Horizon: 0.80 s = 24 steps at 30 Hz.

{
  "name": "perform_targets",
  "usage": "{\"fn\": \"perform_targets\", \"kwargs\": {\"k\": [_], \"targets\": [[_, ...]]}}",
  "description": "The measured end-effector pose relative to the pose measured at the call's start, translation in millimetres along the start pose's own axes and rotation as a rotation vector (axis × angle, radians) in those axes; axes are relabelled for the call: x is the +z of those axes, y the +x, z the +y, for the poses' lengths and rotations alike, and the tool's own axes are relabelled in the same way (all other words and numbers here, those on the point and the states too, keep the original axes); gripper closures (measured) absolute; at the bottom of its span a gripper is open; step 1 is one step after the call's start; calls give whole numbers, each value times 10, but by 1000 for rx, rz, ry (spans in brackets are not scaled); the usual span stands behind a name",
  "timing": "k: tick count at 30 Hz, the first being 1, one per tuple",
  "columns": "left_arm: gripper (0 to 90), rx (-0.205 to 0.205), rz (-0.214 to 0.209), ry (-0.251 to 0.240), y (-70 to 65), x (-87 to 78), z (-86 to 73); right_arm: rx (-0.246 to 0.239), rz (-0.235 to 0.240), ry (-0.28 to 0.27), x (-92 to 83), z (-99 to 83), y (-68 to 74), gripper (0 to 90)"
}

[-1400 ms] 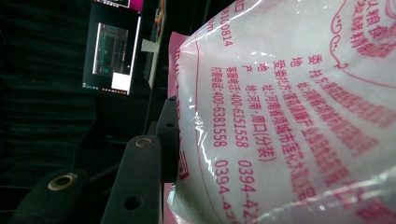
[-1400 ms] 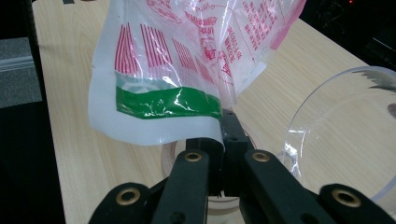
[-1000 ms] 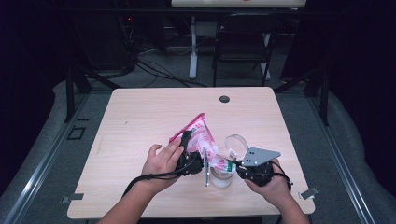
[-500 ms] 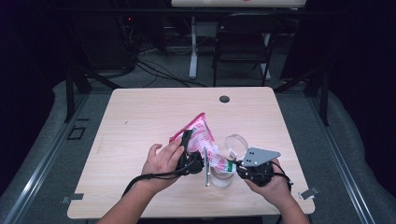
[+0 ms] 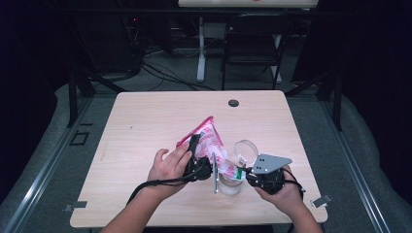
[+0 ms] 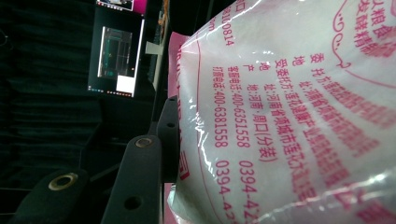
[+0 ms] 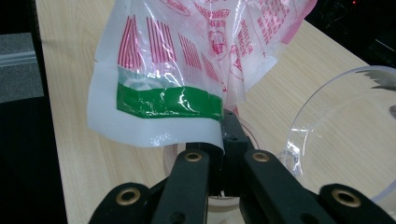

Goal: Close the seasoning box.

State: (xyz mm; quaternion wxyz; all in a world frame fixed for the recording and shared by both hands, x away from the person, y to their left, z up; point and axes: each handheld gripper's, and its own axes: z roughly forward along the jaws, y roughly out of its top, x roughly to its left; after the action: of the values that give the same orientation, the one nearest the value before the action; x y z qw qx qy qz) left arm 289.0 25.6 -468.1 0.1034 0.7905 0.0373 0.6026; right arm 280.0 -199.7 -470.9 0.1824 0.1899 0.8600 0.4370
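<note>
A pink-and-white printed plastic bag (image 5: 210,140) hangs slanted over the table's near middle. My left gripper (image 5: 196,148) is shut on its upper side; in the left gripper view the bag (image 6: 289,93) presses against one black finger (image 6: 140,182) and hides the other. My right gripper (image 7: 221,156) is shut on the bag's lower white edge, just under a green stripe (image 7: 168,102). In the high view the right gripper (image 5: 244,171) sits at the bag's low corner, above a clear round container (image 5: 229,185) standing on the table.
A clear round lid (image 5: 245,148) stands tilted beside the container, and shows large at the right of the right gripper view (image 7: 336,135). The light wooden table (image 5: 145,121) has a black grommet (image 5: 233,103) near its far edge. A chair (image 5: 252,46) stands beyond the table.
</note>
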Motion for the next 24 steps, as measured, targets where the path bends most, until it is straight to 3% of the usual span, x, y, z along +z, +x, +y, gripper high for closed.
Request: {"fn": "perform_targets", "kwargs": {"k": [24], "targets": [[639, 4, 6, -5, 15, 5, 22, -3, -7, 1, -15, -1, -1, 900]]}}
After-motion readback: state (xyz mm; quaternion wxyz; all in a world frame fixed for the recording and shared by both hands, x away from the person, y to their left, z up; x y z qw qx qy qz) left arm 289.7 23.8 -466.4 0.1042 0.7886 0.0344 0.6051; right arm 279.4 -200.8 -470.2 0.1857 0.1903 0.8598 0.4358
